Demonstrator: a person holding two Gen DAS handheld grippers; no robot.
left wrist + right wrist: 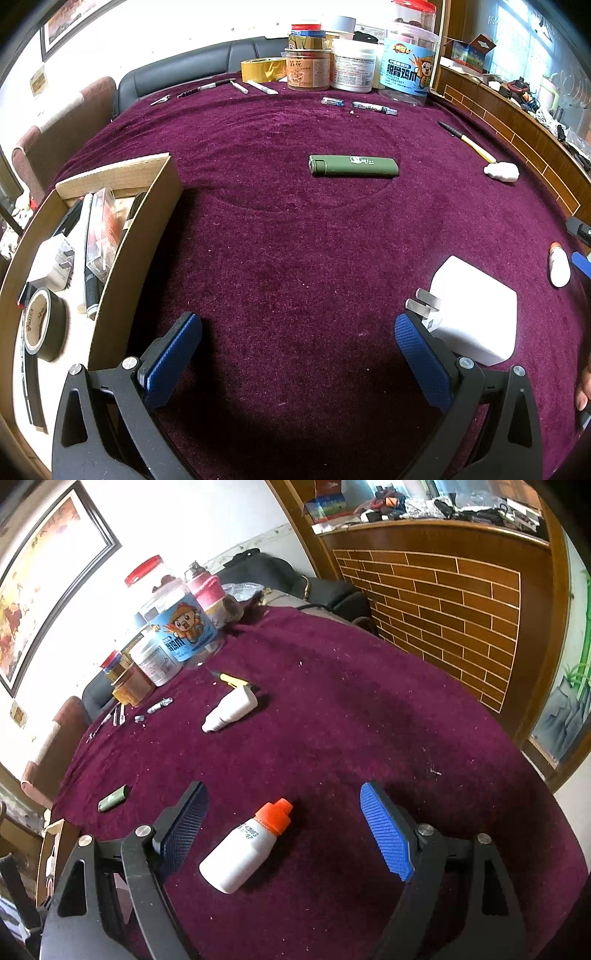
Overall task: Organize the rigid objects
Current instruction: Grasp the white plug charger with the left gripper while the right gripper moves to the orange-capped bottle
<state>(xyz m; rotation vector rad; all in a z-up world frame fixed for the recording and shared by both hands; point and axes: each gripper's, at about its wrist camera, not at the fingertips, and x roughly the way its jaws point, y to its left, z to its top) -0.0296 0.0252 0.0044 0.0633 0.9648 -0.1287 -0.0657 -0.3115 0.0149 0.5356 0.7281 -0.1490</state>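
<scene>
A small white bottle with an orange cap [245, 847] lies on its side on the purple cloth, between the wide-apart fingers of my open right gripper [286, 829]; neither pad touches it. My left gripper [297, 347] stands open over bare cloth with nothing between its fingers. A white plug adapter [476, 314] lies just past its right finger. A green lighter [352, 166] lies mid-table. A cardboard box [140, 236] at the left holds black tape [44, 325], a white charger and pens. The white bottle [558, 264] shows at the right edge of the left wrist view.
Jars and tubs [354, 62] and a yellow tape roll [262, 70] crowd the far edge, with pens and small tubes before them. A white tube-shaped object [231, 709] and a yellow-handled tool [469, 142] lie on the cloth. A wooden partition [443, 602] borders the right side.
</scene>
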